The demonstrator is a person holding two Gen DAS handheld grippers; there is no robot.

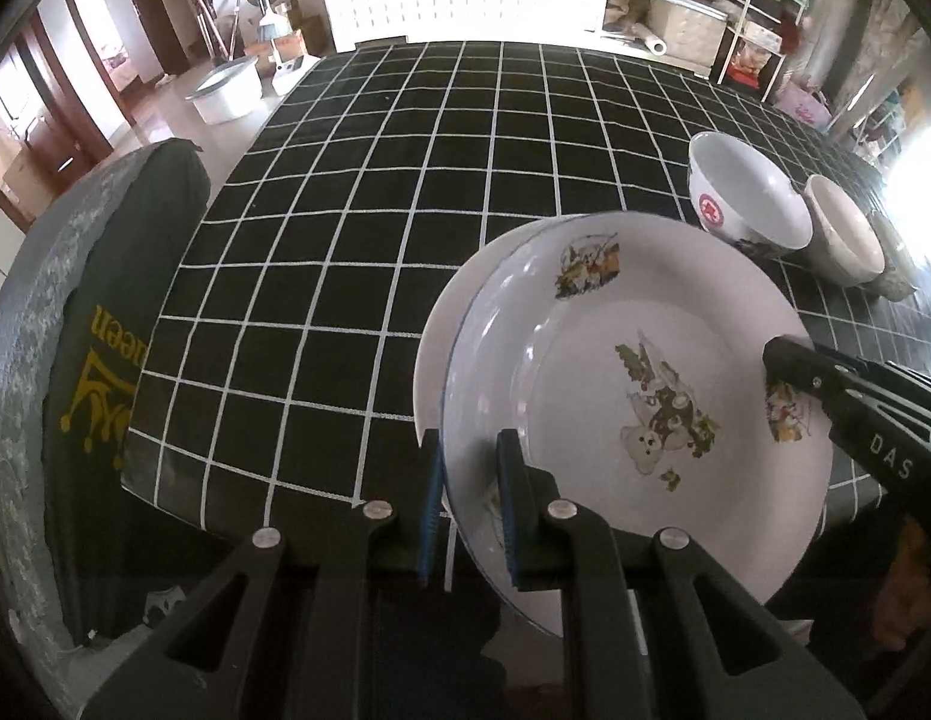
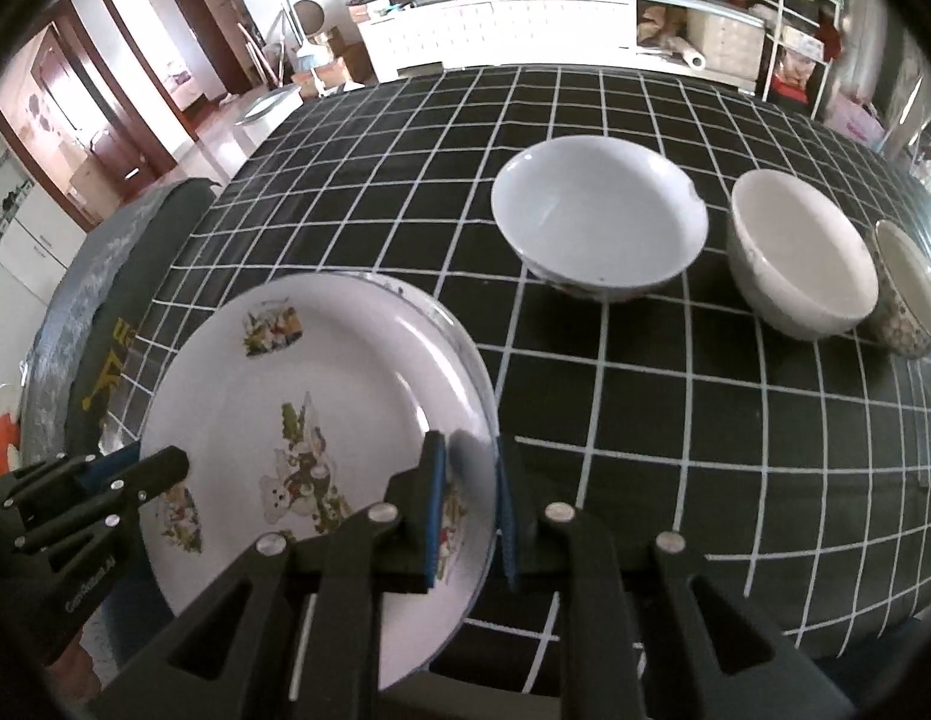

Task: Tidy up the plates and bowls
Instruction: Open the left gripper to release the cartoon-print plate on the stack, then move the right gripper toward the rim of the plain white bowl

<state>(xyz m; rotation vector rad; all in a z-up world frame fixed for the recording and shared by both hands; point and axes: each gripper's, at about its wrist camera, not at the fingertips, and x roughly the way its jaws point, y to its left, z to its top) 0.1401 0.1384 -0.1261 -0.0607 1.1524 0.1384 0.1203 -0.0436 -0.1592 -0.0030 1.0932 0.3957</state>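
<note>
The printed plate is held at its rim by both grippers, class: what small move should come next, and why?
Probably lower the printed plate straight onto the plain plate under it, then let go. The left gripper and right gripper each pinch an opposite edge, the printed plate sits tilted above the plain one, and the bowls stand apart, out of the way.
</note>
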